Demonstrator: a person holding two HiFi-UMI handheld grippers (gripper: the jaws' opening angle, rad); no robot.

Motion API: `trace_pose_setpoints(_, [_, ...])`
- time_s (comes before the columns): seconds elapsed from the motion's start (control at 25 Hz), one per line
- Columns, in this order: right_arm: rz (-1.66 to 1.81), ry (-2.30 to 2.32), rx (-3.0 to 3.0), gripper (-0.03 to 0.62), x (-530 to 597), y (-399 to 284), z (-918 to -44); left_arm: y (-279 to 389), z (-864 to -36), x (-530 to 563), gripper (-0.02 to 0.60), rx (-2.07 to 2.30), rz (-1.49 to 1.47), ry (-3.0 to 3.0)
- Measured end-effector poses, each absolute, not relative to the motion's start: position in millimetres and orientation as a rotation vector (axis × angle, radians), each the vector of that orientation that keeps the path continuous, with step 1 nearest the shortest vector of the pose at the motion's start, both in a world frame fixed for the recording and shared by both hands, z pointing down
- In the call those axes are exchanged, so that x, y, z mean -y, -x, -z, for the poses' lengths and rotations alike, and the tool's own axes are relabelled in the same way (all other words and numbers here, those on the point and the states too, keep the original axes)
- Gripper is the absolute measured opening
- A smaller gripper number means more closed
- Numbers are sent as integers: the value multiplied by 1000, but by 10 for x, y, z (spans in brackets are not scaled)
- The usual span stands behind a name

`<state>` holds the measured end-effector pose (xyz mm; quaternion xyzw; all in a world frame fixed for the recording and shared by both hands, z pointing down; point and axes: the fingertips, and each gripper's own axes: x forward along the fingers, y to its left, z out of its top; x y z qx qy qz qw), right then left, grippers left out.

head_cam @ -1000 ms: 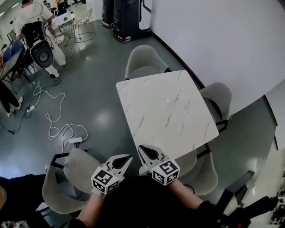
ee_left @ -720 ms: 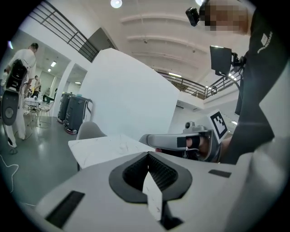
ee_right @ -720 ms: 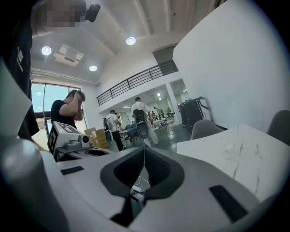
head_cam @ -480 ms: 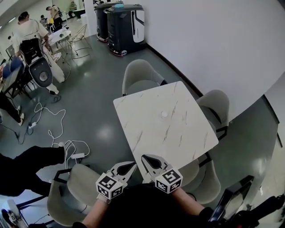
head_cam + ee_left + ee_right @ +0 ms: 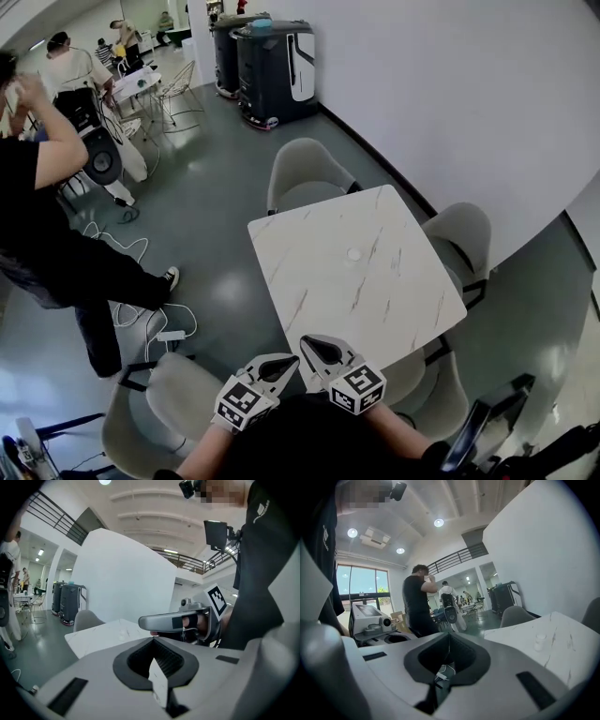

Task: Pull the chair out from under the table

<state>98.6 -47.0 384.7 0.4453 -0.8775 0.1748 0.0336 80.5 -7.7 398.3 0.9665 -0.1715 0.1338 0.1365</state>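
A white marble table [image 5: 375,281] stands in the middle of the head view. A grey chair [image 5: 433,386] is tucked under its near edge, just right of my hands. Another grey chair [image 5: 159,412] stands apart at the lower left. Two more sit at the far side [image 5: 305,173] and the right side [image 5: 461,234]. My left gripper [image 5: 292,358] [image 5: 153,641] and right gripper [image 5: 306,340] [image 5: 449,637] are side by side at the table's near corner. Both are shut and empty. The left gripper view also shows the right gripper [image 5: 141,620].
A small white object [image 5: 353,254] lies on the table. A person in black [image 5: 47,216] stands at the left by floor cables [image 5: 155,323]. Black machines [image 5: 272,61] stand along the back wall, with more people and chairs at the far left.
A person in black has walked into the left of the head view and stands there. Both grippers stay shut together at the table's near corner.
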Motion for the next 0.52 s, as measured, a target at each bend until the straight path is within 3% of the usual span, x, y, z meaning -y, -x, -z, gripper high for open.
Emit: trace_pose_setpoints(0.52, [-556,-1354,2711,12,426,-1064,-3834,-795,-3926,121,5,531,-284,-2704])
